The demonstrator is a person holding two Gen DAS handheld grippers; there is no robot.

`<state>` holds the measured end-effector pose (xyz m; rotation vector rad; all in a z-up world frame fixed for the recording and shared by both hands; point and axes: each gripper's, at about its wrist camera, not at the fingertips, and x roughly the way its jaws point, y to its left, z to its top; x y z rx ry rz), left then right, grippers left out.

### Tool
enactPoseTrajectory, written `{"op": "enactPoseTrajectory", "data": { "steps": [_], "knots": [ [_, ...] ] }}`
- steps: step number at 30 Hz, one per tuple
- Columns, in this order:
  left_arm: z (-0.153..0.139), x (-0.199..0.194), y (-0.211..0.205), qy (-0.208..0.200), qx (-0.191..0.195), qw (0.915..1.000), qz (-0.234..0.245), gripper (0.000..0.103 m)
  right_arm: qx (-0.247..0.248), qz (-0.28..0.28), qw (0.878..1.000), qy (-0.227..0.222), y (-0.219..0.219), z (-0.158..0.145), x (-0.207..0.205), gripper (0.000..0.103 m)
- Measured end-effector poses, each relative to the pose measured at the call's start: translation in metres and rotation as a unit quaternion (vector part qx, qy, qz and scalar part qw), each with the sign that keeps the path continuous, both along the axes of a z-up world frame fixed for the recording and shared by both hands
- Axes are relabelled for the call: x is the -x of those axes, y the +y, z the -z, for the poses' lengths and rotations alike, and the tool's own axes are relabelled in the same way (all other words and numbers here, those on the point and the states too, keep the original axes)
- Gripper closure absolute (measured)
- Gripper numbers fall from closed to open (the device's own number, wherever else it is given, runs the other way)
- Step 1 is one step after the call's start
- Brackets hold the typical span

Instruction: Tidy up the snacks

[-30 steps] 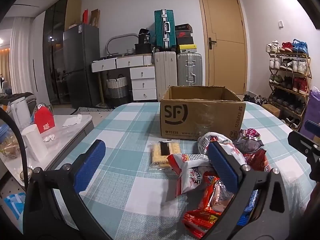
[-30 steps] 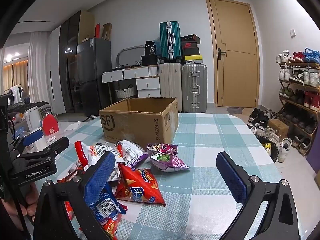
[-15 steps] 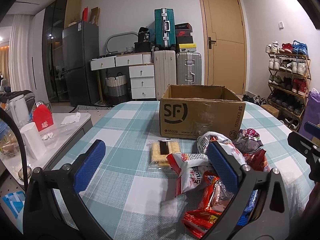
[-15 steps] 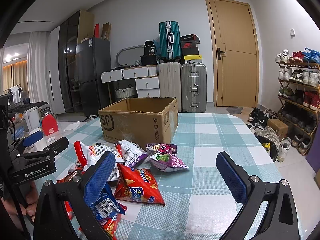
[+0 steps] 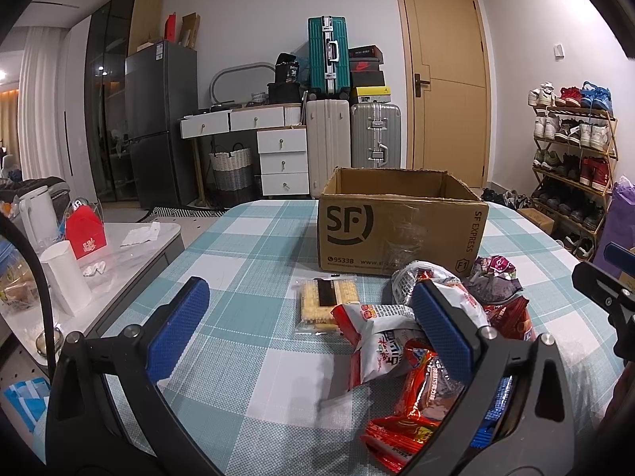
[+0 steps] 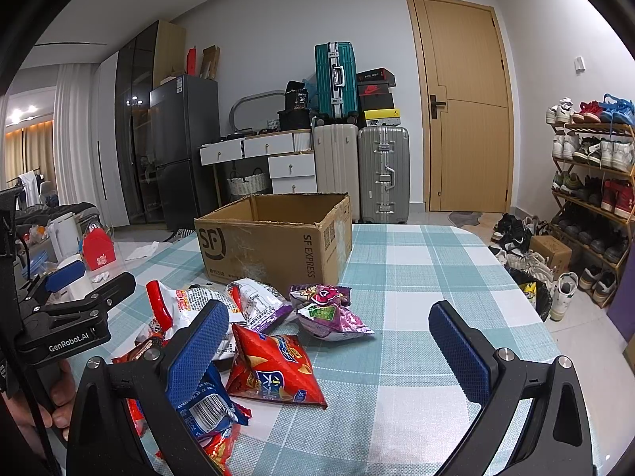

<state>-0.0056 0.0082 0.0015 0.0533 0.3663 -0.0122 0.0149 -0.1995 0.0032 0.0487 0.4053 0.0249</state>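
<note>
An open cardboard box point(image 5: 401, 230) point(image 6: 274, 246) marked SF stands on the checked tablecloth point(image 5: 246, 269). In front of it lies a heap of snack packets: a clear cracker pack point(image 5: 326, 303), a white and red bag point(image 5: 377, 337), red wrappers point(image 5: 420, 404), a red chip bag point(image 6: 274, 369) and a purple bag point(image 6: 329, 309). My left gripper point(image 5: 309, 325) hangs open above the near side of the table, with the heap under its right finger. Nothing sits between the fingers of my right gripper point(image 6: 333, 341), which is open over the heap's right edge.
A low side table point(image 5: 131, 254) with a red carton point(image 5: 85, 234), a white cup and a kettle stands left of the table. Suitcases, drawers and a fridge line the back wall. A shoe rack point(image 6: 591, 182) and loose shoes fill the floor at right.
</note>
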Motion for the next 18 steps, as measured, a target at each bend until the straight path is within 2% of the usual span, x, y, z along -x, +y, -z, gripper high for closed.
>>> {"op": "enactPoseTrajectory", "data": {
  "steps": [18],
  "knots": [
    [-0.0001, 0.0000, 0.0013, 0.005, 0.007, 1.0000, 0.000, 0.001, -0.002, 0.001, 1.000, -0.001, -0.0012, 0.0004, -0.0013, 0.000]
  ]
}}
